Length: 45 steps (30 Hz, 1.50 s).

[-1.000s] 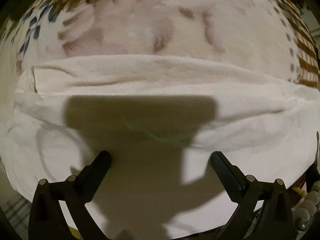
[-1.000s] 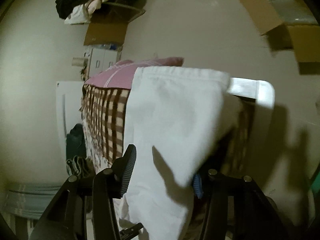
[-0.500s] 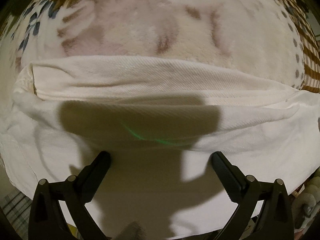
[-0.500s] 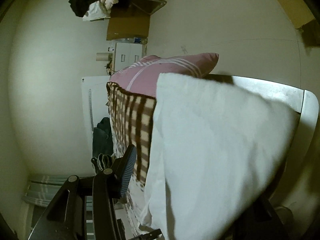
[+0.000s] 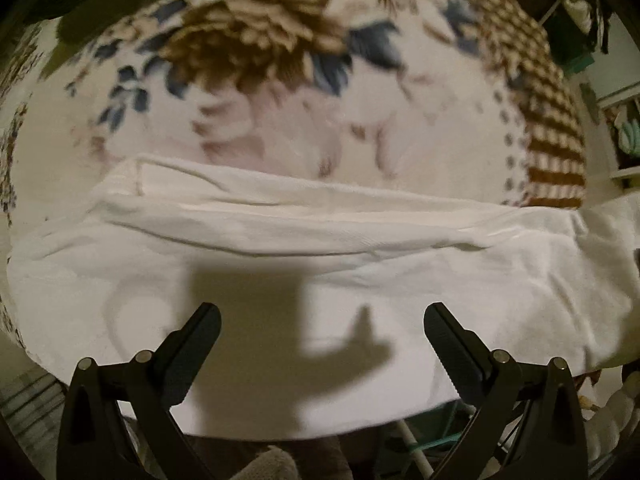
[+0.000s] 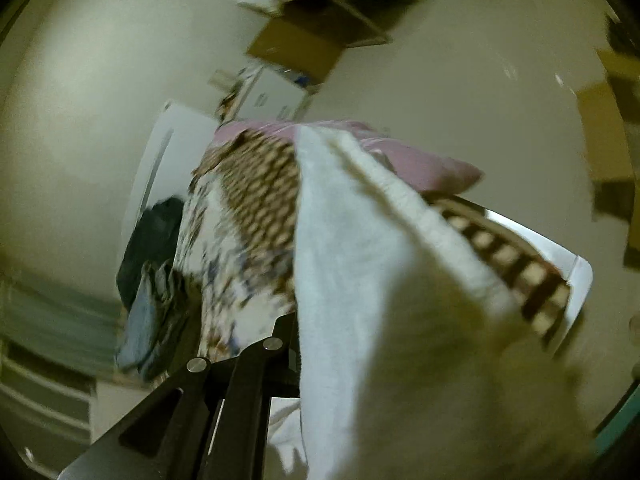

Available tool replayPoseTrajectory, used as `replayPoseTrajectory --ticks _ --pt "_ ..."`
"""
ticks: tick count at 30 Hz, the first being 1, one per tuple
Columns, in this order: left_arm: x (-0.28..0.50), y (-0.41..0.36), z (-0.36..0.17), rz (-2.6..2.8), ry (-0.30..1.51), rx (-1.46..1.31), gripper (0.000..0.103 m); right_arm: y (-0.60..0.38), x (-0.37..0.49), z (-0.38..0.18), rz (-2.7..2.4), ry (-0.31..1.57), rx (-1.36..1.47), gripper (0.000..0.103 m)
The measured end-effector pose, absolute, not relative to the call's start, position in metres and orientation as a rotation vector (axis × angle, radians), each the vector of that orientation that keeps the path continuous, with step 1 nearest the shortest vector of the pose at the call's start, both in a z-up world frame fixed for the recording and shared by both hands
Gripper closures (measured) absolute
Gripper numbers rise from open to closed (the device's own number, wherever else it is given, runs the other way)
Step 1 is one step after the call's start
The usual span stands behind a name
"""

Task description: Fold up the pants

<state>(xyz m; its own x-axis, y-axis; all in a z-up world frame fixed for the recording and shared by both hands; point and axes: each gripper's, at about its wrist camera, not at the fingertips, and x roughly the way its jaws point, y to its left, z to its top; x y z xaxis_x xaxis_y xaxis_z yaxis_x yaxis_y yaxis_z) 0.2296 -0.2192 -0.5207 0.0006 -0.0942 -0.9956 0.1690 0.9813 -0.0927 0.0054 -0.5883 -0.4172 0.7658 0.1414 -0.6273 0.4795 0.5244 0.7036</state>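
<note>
The white pants lie across a floral blanket on the bed, folded lengthwise with a long crease through the middle. My left gripper hovers open over the near part of the pants and holds nothing. In the right wrist view a lifted end of the pants hangs close over the lens and hides the right finger. Only the left finger shows, pressed against the cloth. My right gripper is shut on the pants.
A brown checked blanket border runs along the right of the bed. A pink pillow lies at the far end. Dark clothes are piled by the bed, and cardboard boxes lie on the floor.
The left gripper pulled back and up, so more of the blanket shows. The right gripper swung with the pants end, which now covers more of its view and hides the right finger.
</note>
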Motion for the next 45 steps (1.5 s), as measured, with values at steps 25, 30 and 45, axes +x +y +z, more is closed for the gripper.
replayPoseTrajectory --ticks 25,30,45 --pt "0.201 0.074 -0.487 0.072 1.496 -0.189 0.000 -0.143 0.099 -0.517 0.112 1.314 0.101 0.058" --pt "0.205 0.096 -0.487 0.082 1.490 -0.243 0.000 -0.108 0.084 -0.510 0.319 1.382 0.059 0.028" --pt "0.220 0.001 -0.572 -0.188 1.611 -0.209 0.011 -0.320 0.037 -0.497 -0.137 1.431 0.542 0.022"
